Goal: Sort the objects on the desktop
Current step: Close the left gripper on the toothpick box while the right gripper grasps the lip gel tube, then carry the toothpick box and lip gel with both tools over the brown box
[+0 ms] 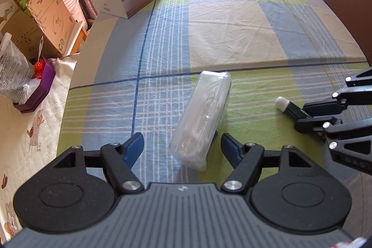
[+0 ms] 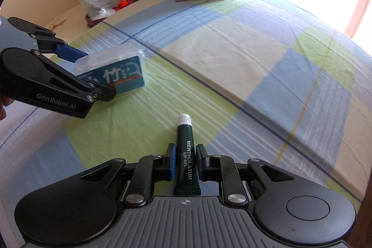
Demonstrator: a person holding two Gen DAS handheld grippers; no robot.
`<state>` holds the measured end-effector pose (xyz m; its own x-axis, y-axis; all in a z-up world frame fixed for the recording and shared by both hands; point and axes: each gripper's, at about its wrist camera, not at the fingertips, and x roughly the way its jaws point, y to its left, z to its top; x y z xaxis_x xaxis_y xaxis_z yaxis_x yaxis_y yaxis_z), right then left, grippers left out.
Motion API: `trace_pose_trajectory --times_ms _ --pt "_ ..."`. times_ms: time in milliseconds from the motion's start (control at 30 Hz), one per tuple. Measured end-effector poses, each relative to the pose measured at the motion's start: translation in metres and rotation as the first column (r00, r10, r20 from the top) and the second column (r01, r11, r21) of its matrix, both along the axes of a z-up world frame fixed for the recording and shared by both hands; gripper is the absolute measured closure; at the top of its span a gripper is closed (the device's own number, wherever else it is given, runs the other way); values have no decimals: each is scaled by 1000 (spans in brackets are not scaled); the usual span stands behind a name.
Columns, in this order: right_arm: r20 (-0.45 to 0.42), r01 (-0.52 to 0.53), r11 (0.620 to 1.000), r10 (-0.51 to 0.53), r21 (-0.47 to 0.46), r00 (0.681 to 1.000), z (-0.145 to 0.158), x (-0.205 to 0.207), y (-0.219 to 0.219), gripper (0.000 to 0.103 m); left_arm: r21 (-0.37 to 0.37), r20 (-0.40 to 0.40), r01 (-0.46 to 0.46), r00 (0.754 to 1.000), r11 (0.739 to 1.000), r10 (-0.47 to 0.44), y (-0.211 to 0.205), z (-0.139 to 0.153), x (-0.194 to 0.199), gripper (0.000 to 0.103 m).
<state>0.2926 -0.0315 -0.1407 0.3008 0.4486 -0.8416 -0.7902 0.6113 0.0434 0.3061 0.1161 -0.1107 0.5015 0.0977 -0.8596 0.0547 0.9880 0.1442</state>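
Two jaws of the right gripper point(image 2: 185, 160) hold the lip gel tube point(image 2: 186, 155) narrowly by its soft body, low over the checked cloth point(image 2: 255, 57), so it may slip or twist. Jaws of the left gripper point(image 1: 182, 147) stand wide around the clear plastic box point(image 1: 202, 117), which lies on the cloth; its smooth tilted side could slide out when they close.

Glossy clear plastic box point(image 1: 201, 117), woven tablecloth point(image 1: 232, 22).

Checked cloth point(image 1: 232, 22) in blue, lime green and cream with white stripes. Dark green lip gel tube point(image 2: 185, 155), white cap and lettering. Clear box point(image 2: 111, 69), teal label. Purple box point(image 1: 41, 87).
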Motion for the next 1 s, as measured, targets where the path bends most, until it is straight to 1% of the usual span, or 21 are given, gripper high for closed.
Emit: trace_pose_trajectory --times_ms 33,67,100,167,200,267,433,600,700,767,867,1000 --pt "-2 12 1000 -12 0 1000 0 -1 -4 88 -3 -4 3 1000 1000 -3 -1 -1 2 37" --pt "-1 20 1000 -20 -1 1000 1 -2 -7 88 -9 -9 6 1000 1000 -6 -3 -1 5 45" --pt "-2 29 1000 -29 -2 1000 1 -3 -11 88 -19 -14 6 1000 1000 -7 -4 -2 6 48" --pt "-3 46 999 -46 -1 999 2 -6 -19 88 -37 -25 0 1000 999 -1 -6 -3 9 62" --pt "-2 54 999 -54 -2 999 3 -7 -23 88 -43 -27 -4 1000 999 3 -8 -3 10 64" --pt "3 71 998 -71 3 998 3 -10 -31 88 -57 -26 -2 1000 998 0 -13 -3 10 77" --pt "5 120 993 -120 10 993 6 -17 -55 88 -85 -33 -7 999 996 4 -23 -3 4 77" --pt "-6 162 987 -161 11 987 9 -28 -77 88 -145 -58 -26 998 989 18 -35 -1 -11 78" --pt "-18 189 982 -188 14 982 11 -37 -94 88 -176 -75 -20 997 984 7 -49 -1 -25 78" --pt "-20 204 979 -204 12 979 12 -45 -106 88 -190 -83 0 996 982 -16 -61 -1 -36 78" --pt "-25 231 973 -230 5 973 13 -59 -124 88 -177 -86 58 994 983 -74 -83 -2 -52 78" --pt "-36 280 960 -280 0 959 15 -76 -151 88 -194 -92 113 987 974 -133 -110 -1 -69 78"
